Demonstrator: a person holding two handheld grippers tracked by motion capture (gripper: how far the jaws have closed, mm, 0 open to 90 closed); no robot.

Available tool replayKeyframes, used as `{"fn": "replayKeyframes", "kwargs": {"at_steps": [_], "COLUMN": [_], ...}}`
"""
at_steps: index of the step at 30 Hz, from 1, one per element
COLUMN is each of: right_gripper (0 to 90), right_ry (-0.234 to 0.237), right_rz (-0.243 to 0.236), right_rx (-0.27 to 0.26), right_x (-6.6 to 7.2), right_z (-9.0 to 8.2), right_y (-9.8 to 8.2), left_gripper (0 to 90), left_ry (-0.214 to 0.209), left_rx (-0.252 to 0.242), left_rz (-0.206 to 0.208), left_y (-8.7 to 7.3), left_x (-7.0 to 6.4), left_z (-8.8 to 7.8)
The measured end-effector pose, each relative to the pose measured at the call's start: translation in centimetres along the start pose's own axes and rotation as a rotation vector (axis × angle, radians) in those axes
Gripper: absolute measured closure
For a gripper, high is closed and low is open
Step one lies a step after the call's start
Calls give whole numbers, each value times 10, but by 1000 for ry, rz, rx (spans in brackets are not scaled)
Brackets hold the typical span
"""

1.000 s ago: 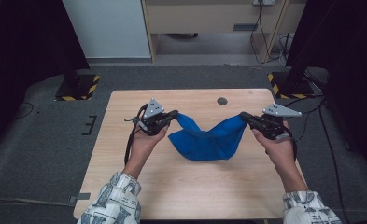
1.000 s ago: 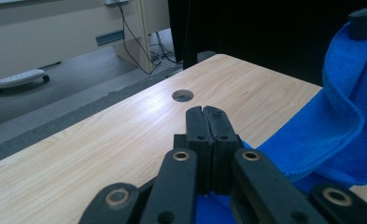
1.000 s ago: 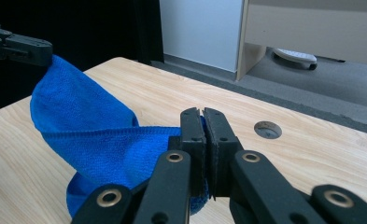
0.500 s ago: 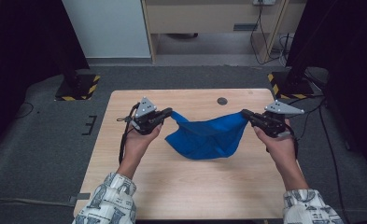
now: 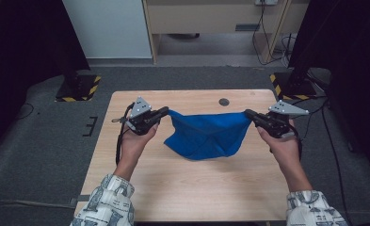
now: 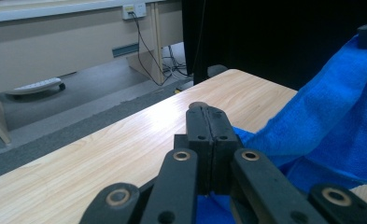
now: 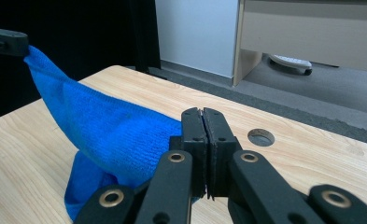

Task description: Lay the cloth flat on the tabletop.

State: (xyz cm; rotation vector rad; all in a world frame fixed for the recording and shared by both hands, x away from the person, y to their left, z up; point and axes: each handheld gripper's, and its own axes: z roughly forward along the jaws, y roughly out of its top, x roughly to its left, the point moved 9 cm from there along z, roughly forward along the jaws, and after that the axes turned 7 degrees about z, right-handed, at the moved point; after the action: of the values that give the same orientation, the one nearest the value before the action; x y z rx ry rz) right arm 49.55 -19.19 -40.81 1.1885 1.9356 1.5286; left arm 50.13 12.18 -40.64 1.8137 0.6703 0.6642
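A blue cloth (image 5: 206,134) hangs stretched between both grippers above the wooden table (image 5: 192,188), its top edge nearly taut and its middle sagging onto the tabletop. My left gripper (image 5: 166,112) is shut on the cloth's left corner. My right gripper (image 5: 246,113) is shut on the right corner. In the left gripper view the closed gripper (image 6: 208,112) pinches the cloth (image 6: 330,121), which runs up to the other gripper's tip at top right. In the right gripper view the shut gripper (image 7: 202,113) holds the cloth (image 7: 111,126), which rises to the far gripper at top left.
A round cable hole (image 5: 224,101) sits near the table's far edge, also seen as the hole (image 7: 261,136). Behind the table stand a beige desk (image 5: 211,19), black curtains and stands with yellow-black bases (image 5: 79,89). Grey carpet surrounds the table.
The left hand has moved left, away from the right one, pulling the cloth's top edge from a deep sag to nearly straight. The right hand has stayed put.
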Motion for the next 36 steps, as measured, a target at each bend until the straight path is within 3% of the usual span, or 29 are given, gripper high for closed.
{"fn": "replayKeyframes", "kwargs": {"at_steps": [7, 9, 13, 27, 36], "right_gripper": [887, 887, 888, 886, 885], "right_ry": [-6, -7, -11, 33, 43], "right_rz": [-1, -8, -7, -46, -55], "right_rx": [-4, -3, -11, -29, -48], "right_x": [-1, -1, -1, 21, 27], "right_z": [1, 1, 0, -7, -8], "right_y": [2, 3, 6, 21, 27], "left_gripper": [893, 893, 894, 894, 893], "left_ry": [4, 9, 10, 43, 46], "left_rx": [-15, -22, -30, -73, -56], "left_rz": [-1, 25, 37, 52, 55], "left_y": [2, 5, 10, 34, 32], "left_x": [2, -1, -3, 7, 8], "left_z": [-8, -15, -21, -45, -49]}}
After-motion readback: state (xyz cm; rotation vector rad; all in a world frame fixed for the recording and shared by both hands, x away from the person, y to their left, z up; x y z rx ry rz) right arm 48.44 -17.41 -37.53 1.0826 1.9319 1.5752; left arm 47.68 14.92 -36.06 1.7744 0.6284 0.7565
